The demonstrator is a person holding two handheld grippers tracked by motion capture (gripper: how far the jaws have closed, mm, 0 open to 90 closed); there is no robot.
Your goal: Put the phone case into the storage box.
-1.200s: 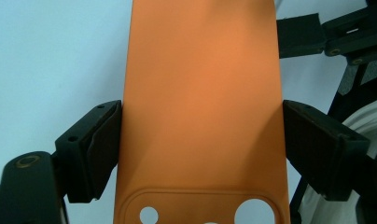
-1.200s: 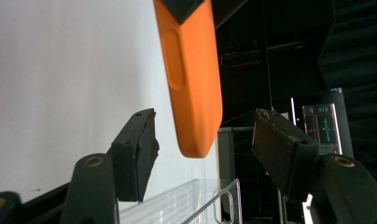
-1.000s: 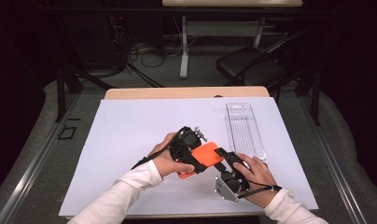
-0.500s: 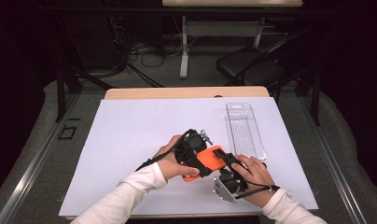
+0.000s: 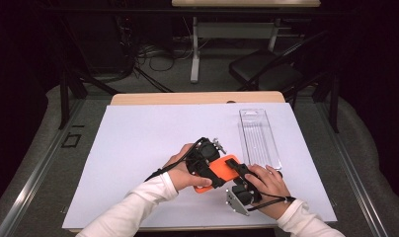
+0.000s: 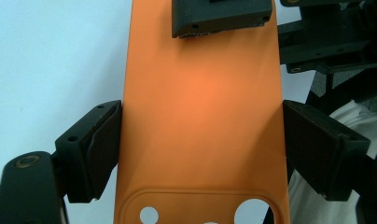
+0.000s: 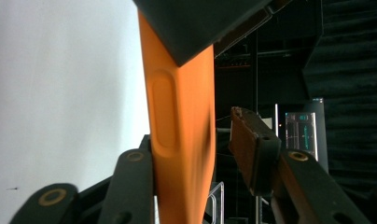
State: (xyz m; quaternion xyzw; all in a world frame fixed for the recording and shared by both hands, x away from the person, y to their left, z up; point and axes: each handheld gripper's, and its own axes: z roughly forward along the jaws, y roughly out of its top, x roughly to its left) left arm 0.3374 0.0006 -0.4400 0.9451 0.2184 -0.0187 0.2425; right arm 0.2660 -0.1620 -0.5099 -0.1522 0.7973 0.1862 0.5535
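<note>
holding an orange phone case (image 6: pixel 200 116) by its long edges, left gripper (image 6: pixel 200 140) clamps it; right gripper (image 7: pixel 203 154) looks open around one end. light, flexible, likely slippery.

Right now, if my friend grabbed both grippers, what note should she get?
Left gripper: shut across the long edges of the orange phone case.
Right gripper: open around one end of the case, one jaw touching, the other apart.
Clear plastic package: on the white sheet, to the right.
Done: case is gripped.
Left: probably shut the right gripper on it.
</note>
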